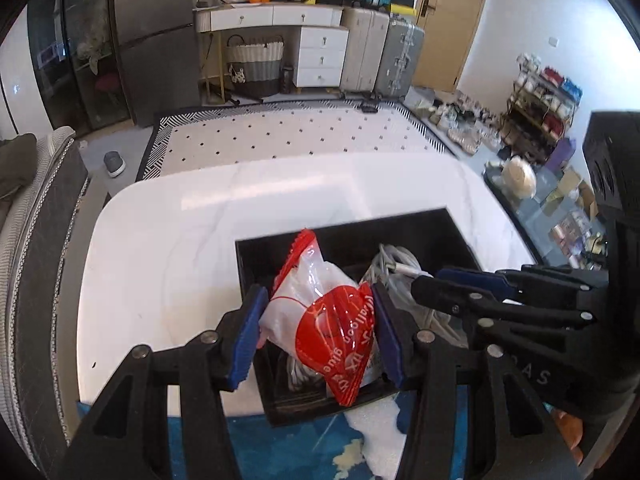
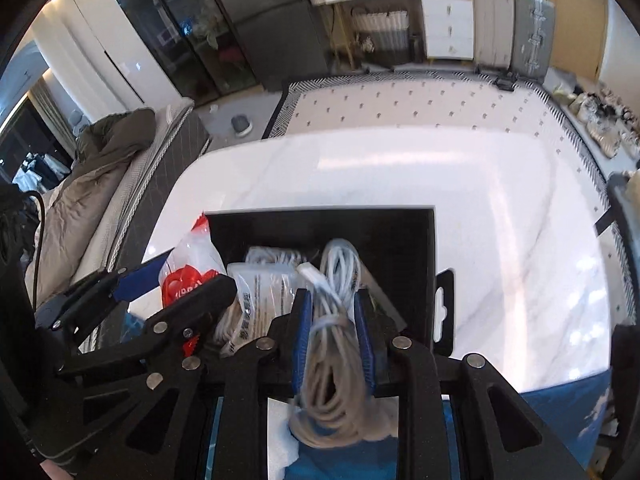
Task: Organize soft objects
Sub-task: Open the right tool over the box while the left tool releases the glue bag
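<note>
A black open box (image 1: 448,224) stands on the white table (image 1: 168,248) at its near edge. My left gripper (image 1: 316,332) is shut on a red-and-white plastic packet (image 1: 320,312) and holds it over the box's left side. My right gripper (image 2: 332,340) is shut on a coiled grey-white cable bundle (image 2: 332,360) above the near edge of the box (image 2: 400,224). The packet (image 2: 188,268) and the left gripper (image 2: 168,292) show at the left in the right wrist view. The right gripper (image 1: 436,280) shows at the right in the left wrist view. More coiled cable (image 1: 396,268) and a white printed pouch (image 2: 264,292) lie inside the box.
A blue-and-white mat (image 1: 304,448) lies below the table's near edge. A sofa with a coat (image 2: 100,168) stands to the left. A patterned rug (image 1: 296,136), a white desk with drawers (image 1: 280,36) and suitcases (image 1: 384,52) are beyond the table.
</note>
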Motion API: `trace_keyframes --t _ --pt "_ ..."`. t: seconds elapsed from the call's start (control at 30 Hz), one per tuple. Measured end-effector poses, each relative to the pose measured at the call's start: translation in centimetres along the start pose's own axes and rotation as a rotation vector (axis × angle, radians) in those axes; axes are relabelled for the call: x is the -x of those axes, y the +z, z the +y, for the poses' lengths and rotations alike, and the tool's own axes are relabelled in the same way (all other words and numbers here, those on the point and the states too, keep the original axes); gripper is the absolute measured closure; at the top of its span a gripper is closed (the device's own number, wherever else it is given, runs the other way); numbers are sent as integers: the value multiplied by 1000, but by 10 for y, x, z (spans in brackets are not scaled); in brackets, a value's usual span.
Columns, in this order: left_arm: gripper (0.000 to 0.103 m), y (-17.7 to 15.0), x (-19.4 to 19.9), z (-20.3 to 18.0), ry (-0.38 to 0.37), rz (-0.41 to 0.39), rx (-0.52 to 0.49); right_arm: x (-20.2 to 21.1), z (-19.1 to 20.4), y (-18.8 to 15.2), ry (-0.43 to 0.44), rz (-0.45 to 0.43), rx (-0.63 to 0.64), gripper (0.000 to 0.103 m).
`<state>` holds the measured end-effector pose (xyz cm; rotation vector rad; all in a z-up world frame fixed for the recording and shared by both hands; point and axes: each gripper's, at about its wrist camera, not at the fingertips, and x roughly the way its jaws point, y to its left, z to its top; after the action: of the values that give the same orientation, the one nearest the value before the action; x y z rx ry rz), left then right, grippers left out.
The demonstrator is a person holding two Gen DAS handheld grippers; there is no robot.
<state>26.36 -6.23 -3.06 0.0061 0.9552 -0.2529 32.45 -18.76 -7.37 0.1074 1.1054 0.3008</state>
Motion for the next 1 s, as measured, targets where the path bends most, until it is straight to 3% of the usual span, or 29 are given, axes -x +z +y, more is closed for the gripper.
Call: trace_keyframes --t 0.17,0.37,0.5,0.67,0.77,0.87,1.0 --pt "52 -2 -16 2 -51 89 17 -3 -5 -2 15 4 -6 82" --pt "51 -3 -15 -2 -9 69 -40 0 -10 -5 25 3 -1 81" --pt "45 -7 -11 -2 0 48 -56 10 -3 -7 45 -16 5 80" --pt "37 -3 11 10 -46 26 -37 27 1 -12 70 -30 12 78" --pt "32 -12 34 10 -49 3 -83 44 0 -20 79 -42 34 78" --pt "16 -30 58 6 -131 7 -144 63 5 -39 107 -21 95 77" --pt "14 -71 81 -15 -202 48 -299 67 14 -73 100 33 178 76"
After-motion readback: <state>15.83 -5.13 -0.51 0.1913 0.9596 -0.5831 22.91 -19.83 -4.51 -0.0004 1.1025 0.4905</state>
